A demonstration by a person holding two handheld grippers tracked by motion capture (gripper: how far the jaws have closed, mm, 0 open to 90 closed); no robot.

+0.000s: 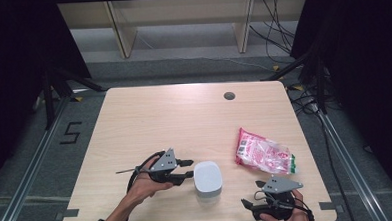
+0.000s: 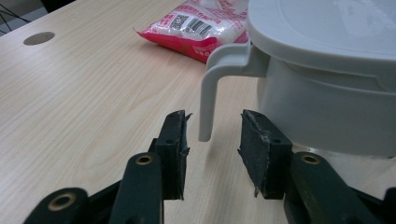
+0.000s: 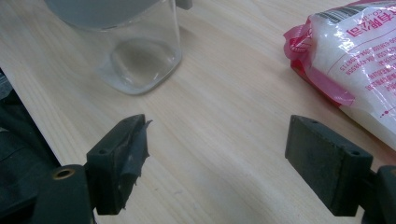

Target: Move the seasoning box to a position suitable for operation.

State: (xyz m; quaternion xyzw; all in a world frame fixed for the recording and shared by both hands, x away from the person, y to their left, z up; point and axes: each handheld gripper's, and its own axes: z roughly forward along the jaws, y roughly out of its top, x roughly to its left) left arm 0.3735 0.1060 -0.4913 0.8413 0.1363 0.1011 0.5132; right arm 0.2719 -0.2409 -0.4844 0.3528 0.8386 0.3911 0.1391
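Note:
A clear square container (image 1: 208,178) with a grey lid (image 2: 327,28) stands near the table's front edge. My left gripper (image 1: 189,169) is just left of it and open. In the left gripper view its jaws (image 2: 212,140) straddle the lid's hanging grey latch tab (image 2: 208,93) without touching it. A pink-and-white bag of white grains (image 1: 263,151) lies flat to the right of the container. My right gripper (image 1: 251,194) is held at the front right, below the bag, and stands wide open (image 3: 215,154) over bare wood. The container's clear base (image 3: 140,56) and the bag (image 3: 355,56) lie ahead of it.
The light wooden table (image 1: 149,117) has a round cable hole (image 1: 229,95) at the back. Its front edge runs just below both hands. Black curtains, stands and floor cables surround the table.

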